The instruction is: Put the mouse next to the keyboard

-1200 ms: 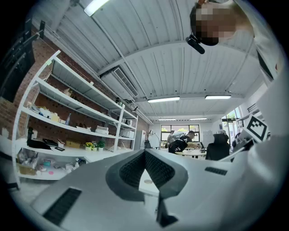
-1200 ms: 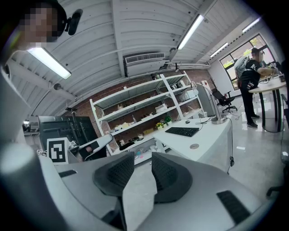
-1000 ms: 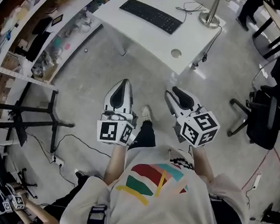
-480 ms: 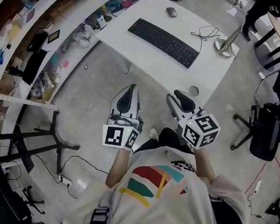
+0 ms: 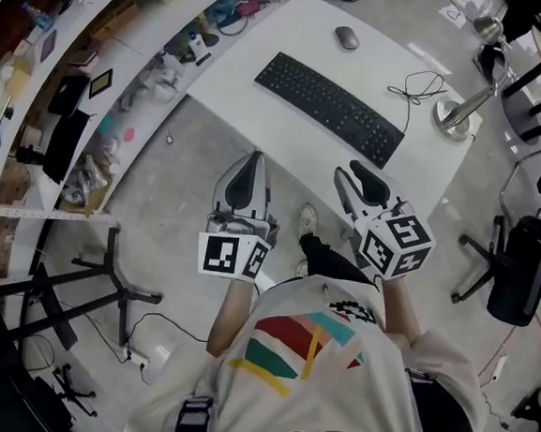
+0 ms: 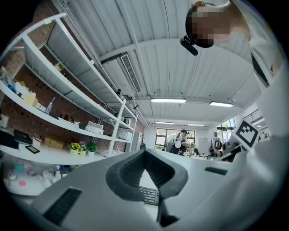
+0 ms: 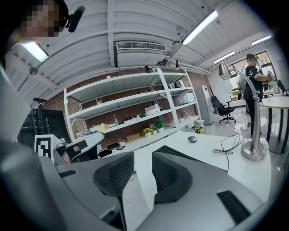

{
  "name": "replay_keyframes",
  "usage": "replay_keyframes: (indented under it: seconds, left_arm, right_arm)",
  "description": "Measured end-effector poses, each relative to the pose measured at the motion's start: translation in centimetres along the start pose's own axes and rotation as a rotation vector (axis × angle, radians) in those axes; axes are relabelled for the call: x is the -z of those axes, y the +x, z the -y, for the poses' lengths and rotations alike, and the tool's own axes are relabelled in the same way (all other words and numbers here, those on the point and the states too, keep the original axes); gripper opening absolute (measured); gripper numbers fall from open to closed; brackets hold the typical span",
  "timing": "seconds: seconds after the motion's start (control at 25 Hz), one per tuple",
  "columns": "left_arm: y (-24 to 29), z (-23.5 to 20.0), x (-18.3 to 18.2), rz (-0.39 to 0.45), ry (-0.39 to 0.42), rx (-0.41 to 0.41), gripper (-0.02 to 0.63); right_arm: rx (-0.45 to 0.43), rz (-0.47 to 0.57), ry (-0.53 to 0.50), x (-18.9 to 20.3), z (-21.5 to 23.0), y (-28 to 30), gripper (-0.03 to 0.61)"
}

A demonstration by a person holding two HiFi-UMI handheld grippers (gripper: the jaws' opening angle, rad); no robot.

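A grey mouse (image 5: 346,38) lies at the far side of the white table (image 5: 260,115), well behind the black keyboard (image 5: 327,107). Both grippers hang in front of the table's near edge, over the floor, far short of either. My left gripper (image 5: 244,161) is shut, its tips meeting with nothing between them; in the left gripper view (image 6: 144,153) a bit of keyboard (image 6: 149,195) shows below the tips. My right gripper (image 5: 354,178) stands open by a narrow gap and is empty. The right gripper view shows that gap (image 7: 143,155), with the keyboard (image 7: 174,153) and mouse (image 7: 192,139) beyond.
A desk lamp (image 5: 456,116) with a thin cable (image 5: 423,83) stands at the table's right end. Cluttered shelves (image 5: 95,73) run along the left. An office chair (image 5: 520,270) is at the right, and a black stand's legs (image 5: 104,290) lie on the floor at the left.
The person has walked toward the table: it sits lower and larger in the head view, with the mouse fully in sight. Both grippers keep their pose and jaw setting.
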State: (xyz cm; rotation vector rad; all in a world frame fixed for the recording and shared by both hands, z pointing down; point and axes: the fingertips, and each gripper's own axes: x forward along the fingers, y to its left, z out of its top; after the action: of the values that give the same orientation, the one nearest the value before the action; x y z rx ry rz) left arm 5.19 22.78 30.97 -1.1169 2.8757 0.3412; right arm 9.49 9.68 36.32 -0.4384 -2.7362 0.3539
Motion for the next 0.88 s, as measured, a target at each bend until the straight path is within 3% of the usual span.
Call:
replay_keyframes:
  seconds: [0.36,0.56,0.72,0.88]
  left_arm:
    - [13.1,-4.5,-1.1,-0.001,-0.013,0.044,0.043]
    - [18.2,-5.8,-0.4,-0.016,-0.015,0.055,0.043]
    - [21.5,-7.4,0.6,-0.065,-0.029,0.088,0.043]
    - [25.7,-9.1,2.3,-0.103,-0.043,0.131,0.043]
  right_arm:
    - [-0.013,-0.025,0.041,-6.1,7.1,9.4,0.127]
    - [0.023,-0.035,0.047,-8.3,11.8,13.1,0.129]
    - [0.109,-0.035,0.04,-9.7,14.5,16.1,0.129]
    - [0.222,-0.038,-0.043,-11.6,18.5,20.4,0.142]
